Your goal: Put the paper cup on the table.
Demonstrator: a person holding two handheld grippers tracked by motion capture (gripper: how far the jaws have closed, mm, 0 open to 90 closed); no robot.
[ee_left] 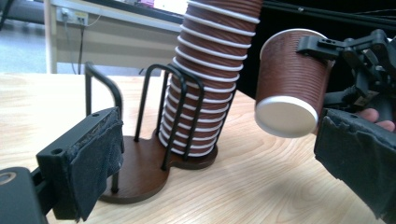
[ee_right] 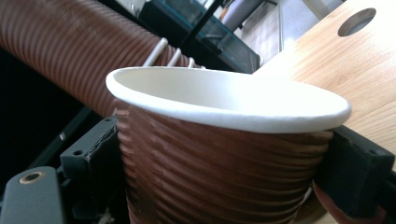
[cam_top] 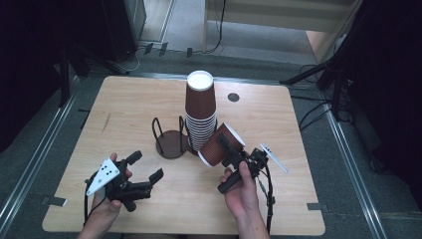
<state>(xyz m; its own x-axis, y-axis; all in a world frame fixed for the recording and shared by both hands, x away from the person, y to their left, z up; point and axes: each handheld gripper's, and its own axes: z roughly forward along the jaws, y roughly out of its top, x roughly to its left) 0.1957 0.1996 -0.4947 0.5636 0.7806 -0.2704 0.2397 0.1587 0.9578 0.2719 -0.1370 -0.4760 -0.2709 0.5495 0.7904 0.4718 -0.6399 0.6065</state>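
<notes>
Fingers (ee_right: 88, 158) of our right gripper (cam_top: 233, 149) are clamping the single cup (cam_top: 219, 144) by its ribbed wall, in the air just right of the stack (cam_top: 200, 112). We are holding it tilted, base toward the holder (cam_top: 171, 142). Our left gripper (cam_top: 144, 172) is waiting with jaws apart, farther away.

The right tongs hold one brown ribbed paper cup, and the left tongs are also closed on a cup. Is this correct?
Not quite. The right tongs do hold a brown ribbed paper cup, but the left tongs are open and hold nothing, as the high view shows.
</notes>
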